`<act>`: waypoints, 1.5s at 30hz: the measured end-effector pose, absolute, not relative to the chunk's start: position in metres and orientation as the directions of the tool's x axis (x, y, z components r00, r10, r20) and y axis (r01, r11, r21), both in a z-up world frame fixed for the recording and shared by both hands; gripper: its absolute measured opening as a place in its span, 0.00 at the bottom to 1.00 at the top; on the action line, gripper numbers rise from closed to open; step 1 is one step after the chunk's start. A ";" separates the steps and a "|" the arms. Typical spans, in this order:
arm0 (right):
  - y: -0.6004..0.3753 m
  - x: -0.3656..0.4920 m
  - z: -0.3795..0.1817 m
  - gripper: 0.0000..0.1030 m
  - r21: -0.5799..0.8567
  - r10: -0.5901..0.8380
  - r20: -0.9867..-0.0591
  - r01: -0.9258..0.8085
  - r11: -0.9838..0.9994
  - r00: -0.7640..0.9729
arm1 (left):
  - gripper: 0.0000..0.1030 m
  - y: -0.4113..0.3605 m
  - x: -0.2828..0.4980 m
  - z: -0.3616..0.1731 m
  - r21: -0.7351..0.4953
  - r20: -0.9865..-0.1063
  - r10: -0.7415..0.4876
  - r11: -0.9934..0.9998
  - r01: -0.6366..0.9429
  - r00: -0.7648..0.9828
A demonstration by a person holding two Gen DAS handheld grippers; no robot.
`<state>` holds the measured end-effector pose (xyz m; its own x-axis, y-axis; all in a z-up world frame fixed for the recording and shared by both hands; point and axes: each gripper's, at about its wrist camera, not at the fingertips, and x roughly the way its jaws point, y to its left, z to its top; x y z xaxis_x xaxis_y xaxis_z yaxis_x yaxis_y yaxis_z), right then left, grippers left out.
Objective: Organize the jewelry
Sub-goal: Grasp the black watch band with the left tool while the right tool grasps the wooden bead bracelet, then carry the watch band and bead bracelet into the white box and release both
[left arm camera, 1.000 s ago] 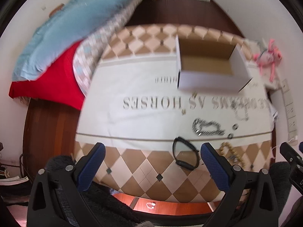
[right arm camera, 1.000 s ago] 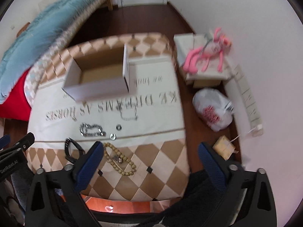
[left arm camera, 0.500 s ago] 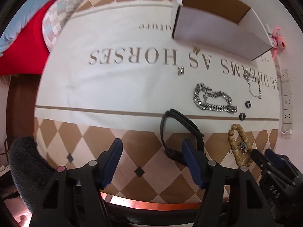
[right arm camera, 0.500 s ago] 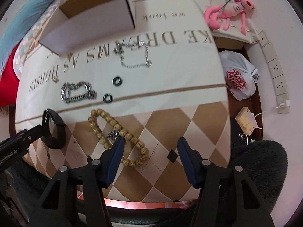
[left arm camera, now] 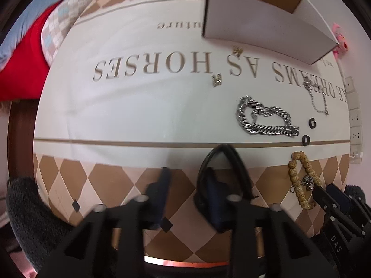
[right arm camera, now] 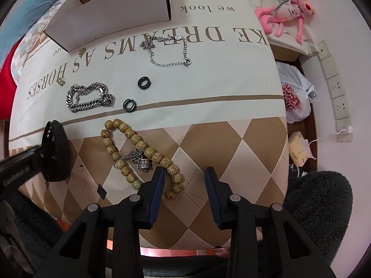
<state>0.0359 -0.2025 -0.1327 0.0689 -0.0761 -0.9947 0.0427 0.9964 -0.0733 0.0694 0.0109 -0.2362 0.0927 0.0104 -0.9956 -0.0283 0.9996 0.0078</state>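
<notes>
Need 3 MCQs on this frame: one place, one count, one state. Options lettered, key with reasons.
1. Where does the bead bracelet lie?
A inside the box
B on the checkered part of the cloth
C on the floor

2. How many black rings lie on the cloth?
A two
B four
C none

3. How do the right tongs stand?
A shut on the silver chain
B shut on nothing
C open

Key: B, it rests on the diamond pattern; A, two lie beside the curb chain; C, a gap shows between the fingers, one finger beside the beads.
</notes>
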 end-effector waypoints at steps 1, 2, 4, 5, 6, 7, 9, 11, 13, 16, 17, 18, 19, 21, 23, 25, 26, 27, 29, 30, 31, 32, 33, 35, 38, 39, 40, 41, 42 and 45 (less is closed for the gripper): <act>-0.201 0.035 -0.133 0.35 -0.084 -0.087 -0.993 0.038 0.996 0.075 | 0.10 0.010 0.072 -0.235 0.014 -0.995 0.015 1.000 -0.020 0.098; -0.202 0.034 -0.133 0.33 -0.089 -0.091 -0.992 0.036 0.995 0.082 | 0.09 0.010 0.071 -0.236 0.019 -0.994 0.020 1.000 -0.011 0.107; -0.201 0.034 -0.132 0.26 -0.088 -0.091 -0.992 0.037 0.995 0.091 | 0.06 0.009 0.069 -0.237 0.029 -0.993 0.030 1.000 -0.004 0.117; -0.200 0.033 -0.131 0.12 -0.091 -0.094 -0.990 0.035 0.995 0.101 | 0.05 0.009 0.068 -0.235 0.027 -0.993 0.027 1.000 -0.003 0.119; -0.198 0.032 -0.131 0.10 -0.096 -0.098 -0.990 0.032 0.995 0.104 | 0.04 0.005 0.069 -0.231 0.026 -0.993 0.027 1.000 -0.004 0.117; -0.197 0.033 -0.131 0.10 -0.098 -0.101 -0.989 0.033 0.995 0.106 | 0.03 0.006 0.069 -0.231 0.025 -0.993 0.026 1.000 -0.006 0.119; -0.198 0.034 -0.130 0.09 -0.085 -0.089 -0.990 0.042 0.995 0.108 | 0.02 0.007 0.066 -0.223 0.019 -0.991 0.019 1.000 -0.004 0.132; -0.202 0.036 -0.129 0.09 -0.052 -0.057 -0.993 0.056 0.997 0.105 | 0.02 0.005 0.061 -0.208 0.014 -0.989 0.013 1.000 0.006 0.148; -0.207 0.037 -0.125 0.09 -0.012 -0.021 -0.994 0.075 0.997 0.112 | 0.02 -0.004 0.064 -0.194 0.006 -0.987 0.005 1.000 0.011 0.160; -0.209 0.040 -0.109 0.09 0.042 0.031 -0.991 0.079 0.996 0.134 | 0.02 -0.004 0.064 -0.177 -0.015 -0.983 -0.017 1.000 0.015 0.185; -0.209 0.041 -0.102 0.09 0.061 0.049 -0.988 0.078 0.995 0.147 | 0.02 -0.003 0.064 -0.170 -0.026 -0.980 -0.028 1.000 0.016 0.196; -0.208 0.042 -0.096 0.09 0.075 0.062 -0.986 0.075 0.994 0.155 | 0.01 -0.003 0.065 -0.165 -0.033 -0.978 -0.036 0.999 0.016 0.203; -0.207 0.043 -0.089 0.09 0.093 0.080 -0.983 0.071 0.993 0.165 | 0.01 -0.002 0.065 -0.158 -0.041 -0.976 -0.044 0.999 0.018 0.214; -0.205 0.046 -0.075 0.09 0.124 0.111 -0.976 0.060 0.991 0.187 | 0.01 -0.003 0.068 -0.149 -0.054 -0.971 -0.056 0.998 0.017 0.232; -0.203 0.047 -0.063 0.09 0.148 0.134 -0.969 0.050 0.988 0.209 | 0.01 -0.003 0.071 -0.137 -0.069 -0.965 -0.070 0.998 0.016 0.252; -0.201 0.050 -0.050 0.09 0.182 0.168 -0.959 0.044 0.982 0.228 | 0.01 0.000 0.075 -0.128 -0.096 -0.958 -0.097 0.995 0.019 0.269; -0.199 0.051 -0.044 0.09 0.195 0.181 -0.954 0.039 0.980 0.238 | 0.01 0.002 0.079 -0.123 -0.105 -0.955 -0.106 0.994 0.019 0.277; -0.198 0.052 -0.038 0.09 0.204 0.191 -0.950 0.030 0.979 0.248 | 0.01 0.004 0.081 -0.117 -0.113 -0.951 -0.114 0.993 0.019 0.287; -0.195 0.056 -0.026 0.09 0.224 0.211 -0.940 0.019 0.974 0.267 | 0.01 0.009 0.086 -0.110 -0.144 -0.944 -0.140 0.990 0.009 0.298; -0.194 0.061 -0.019 0.09 0.233 0.220 -0.935 0.014 0.972 0.278 | 0.02 0.012 0.087 -0.109 -0.156 -0.942 -0.149 0.988 0.000 0.301; -0.193 0.064 -0.014 0.09 0.240 0.227 -0.930 0.012 0.971 0.289 | 0.03 0.015 0.090 -0.110 -0.160 -0.943 -0.151 0.987 -0.006 0.295; -0.192 0.066 -0.009 0.09 0.247 0.234 -0.925 0.006 0.969 0.300 | 0.04 0.019 0.091 -0.114 -0.168 -0.948 -0.155 0.986 -0.023 0.278; -0.192 0.068 -0.008 0.09 0.249 0.235 -0.923 0.009 0.968 0.306 | 0.05 0.022 0.090 -0.119 -0.183 -0.951 -0.164 0.982 -0.048 0.263; -0.193 0.069 -0.013 0.09 0.252 0.234 -0.923 0.022 0.967 0.306 | 0.06 0.029 0.088 -0.137 -0.206 -0.962 -0.182 0.973 -0.105 0.204; -0.200 0.067 -0.033 0.09 0.258 0.232 -0.933 0.063 0.964 0.275 | 0.35 0.034 0.081 -0.166 -0.210 -0.974 -0.193 0.965 -0.156 0.121; -0.203 0.064 -0.042 0.09 0.247 0.219 -0.939 0.077 0.966 0.266 | 0.62 0.034 0.077 -0.173 -0.224 -0.972 -0.208 0.960 -0.168 0.110; -0.206 0.061 -0.052 0.09 0.244 0.214 -0.944 0.093 0.965 0.252 | 0.69 0.035 0.074 -0.178 -0.242 -0.969 -0.225 0.953 -0.183 0.105; -0.210 0.057 -0.060 0.09 0.237 0.206 -0.948 0.106 0.966 0.242 | 0.69 0.035 0.071 -0.183 -0.260 -0.965 -0.245 0.944 -0.202 0.096; -0.213 0.053 -0.067 0.09 0.231 0.198 -0.952 0.121 0.965 0.233 | 0.69 0.034 0.070 -0.186 -0.266 -0.964 -0.253 0.941 -0.210 0.086; -0.223 0.045 -0.082 0.09 0.215 0.181 -0.960 0.150 0.965 0.214 | 0.69 0.028 0.070 -0.199 -0.263 -0.965 -0.257 0.937 -0.229 0.055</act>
